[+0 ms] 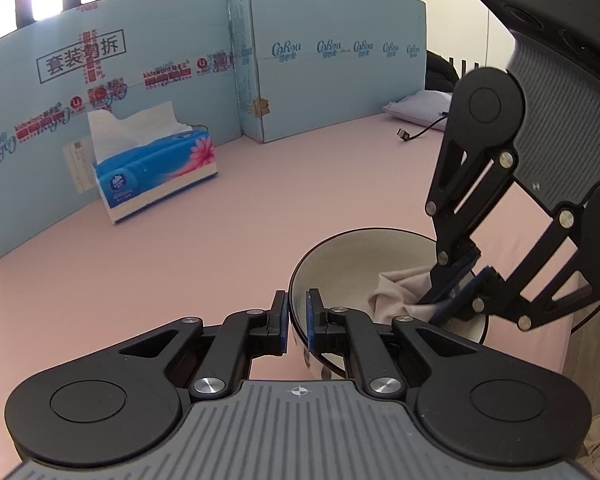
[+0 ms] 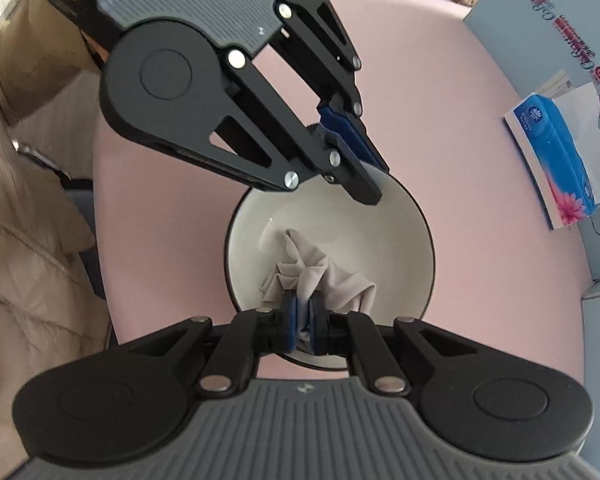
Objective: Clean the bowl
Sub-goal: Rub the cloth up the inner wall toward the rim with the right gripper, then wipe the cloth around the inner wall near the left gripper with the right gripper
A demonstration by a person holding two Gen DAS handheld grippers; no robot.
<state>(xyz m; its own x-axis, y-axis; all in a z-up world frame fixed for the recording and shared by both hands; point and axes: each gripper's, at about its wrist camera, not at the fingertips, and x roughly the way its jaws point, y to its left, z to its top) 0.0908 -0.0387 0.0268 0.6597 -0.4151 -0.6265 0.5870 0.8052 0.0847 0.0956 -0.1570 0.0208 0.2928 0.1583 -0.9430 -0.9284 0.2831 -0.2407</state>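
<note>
Two claws over a pink tabletop (image 1: 260, 200): left claw (image 1: 298, 320) clamping bowl (image 1: 340, 256) rim, right claw (image 2: 303, 322) pinching cloth (image 2: 320, 276).

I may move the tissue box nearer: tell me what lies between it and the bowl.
Nothing: in the left wrist view only bare pink table runs from the tissue box to the bowl.

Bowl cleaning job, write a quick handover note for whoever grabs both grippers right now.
Left gripper: shut on the rim of the white round bowl with the dark rim, steadying it on the pink tabletop.
Right gripper: shut on the crumpled beige cloth, which sits inside the bowl against its near wall.
Done: bowl held, cloth gripped and in the bowl.
Left: wipe around the inside, then lift the cloth out and release the bowl.
</note>
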